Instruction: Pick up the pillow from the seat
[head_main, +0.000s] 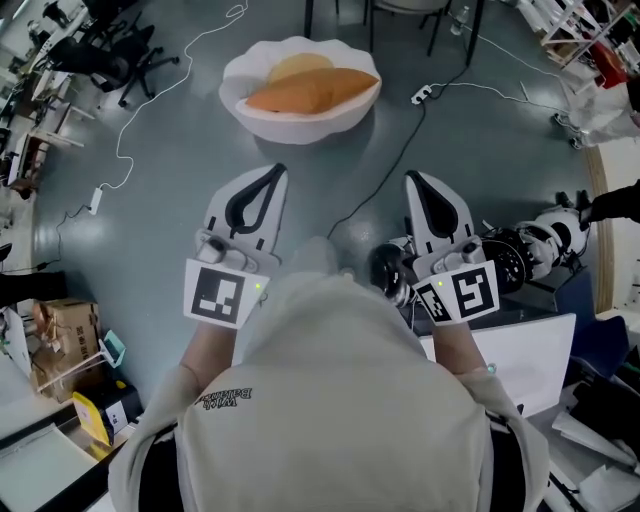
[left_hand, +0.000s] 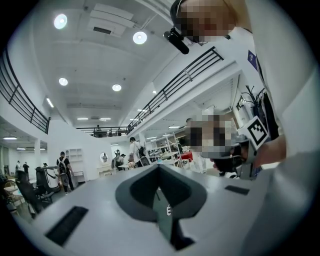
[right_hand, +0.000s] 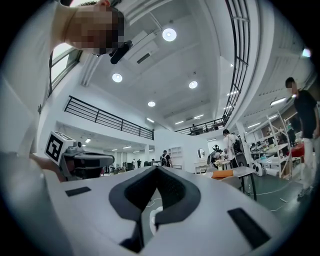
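Observation:
An orange pillow (head_main: 312, 90) lies in a white shell-shaped seat (head_main: 300, 128) on the grey floor, at the top middle of the head view. Both grippers are held out in front of me, well short of the seat. My left gripper (head_main: 277, 172) points toward the seat's left side with its jaws shut and nothing in them. My right gripper (head_main: 411, 180) points toward its right side, also shut and empty. In the left gripper view the left gripper (left_hand: 159, 169) faces up into the hall. In the right gripper view the shut right gripper (right_hand: 157, 170) does the same, with a small orange shape (right_hand: 223, 173) far off.
A black cable (head_main: 385, 170) and a white cable with a power strip (head_main: 421, 95) run across the floor beside the seat. Black furniture legs (head_main: 440, 30) stand behind it. Office chairs (head_main: 110, 50) are at the far left, a cardboard box (head_main: 65, 330) at lower left, black-and-white equipment (head_main: 540, 245) at right.

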